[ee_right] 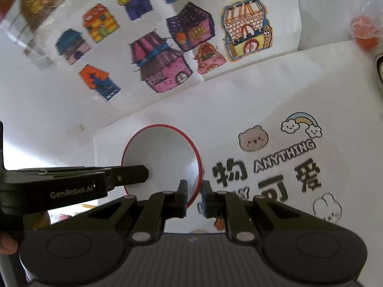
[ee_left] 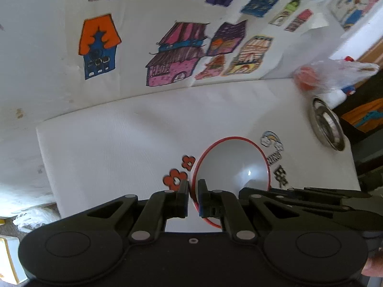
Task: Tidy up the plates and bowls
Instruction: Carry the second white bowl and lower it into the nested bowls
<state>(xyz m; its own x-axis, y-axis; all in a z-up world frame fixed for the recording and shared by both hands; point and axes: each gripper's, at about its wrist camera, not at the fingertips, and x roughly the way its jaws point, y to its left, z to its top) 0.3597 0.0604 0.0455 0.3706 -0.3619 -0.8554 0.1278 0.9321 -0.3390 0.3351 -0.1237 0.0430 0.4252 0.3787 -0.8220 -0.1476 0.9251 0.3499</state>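
A white bowl with a red rim [ee_left: 233, 165] [ee_right: 160, 157] is over the white printed tablecloth [ee_left: 115, 148] [ee_right: 275, 91]. My left gripper [ee_left: 193, 197] has the bowl's left rim between its fingers and is shut on it. In the right wrist view it reaches in from the left as a black arm [ee_right: 129, 175], with its tip over the bowl's inside. My right gripper [ee_right: 194, 197] is shut on the opposite rim, one finger inside and one outside. In the left wrist view the right gripper's body [ee_left: 287, 195] lies against the bowl's near right edge. Whether the bowl rests on the cloth or is lifted is unclear.
A steel bowl [ee_left: 326, 126] [ee_right: 379, 69] sits near the table's far right edge. A clear plastic bag with something orange-red inside [ee_left: 311, 76] [ee_right: 365, 33] lies behind it. Coloured house drawings [ee_left: 172, 57] [ee_right: 162, 64] cover the wall behind the table.
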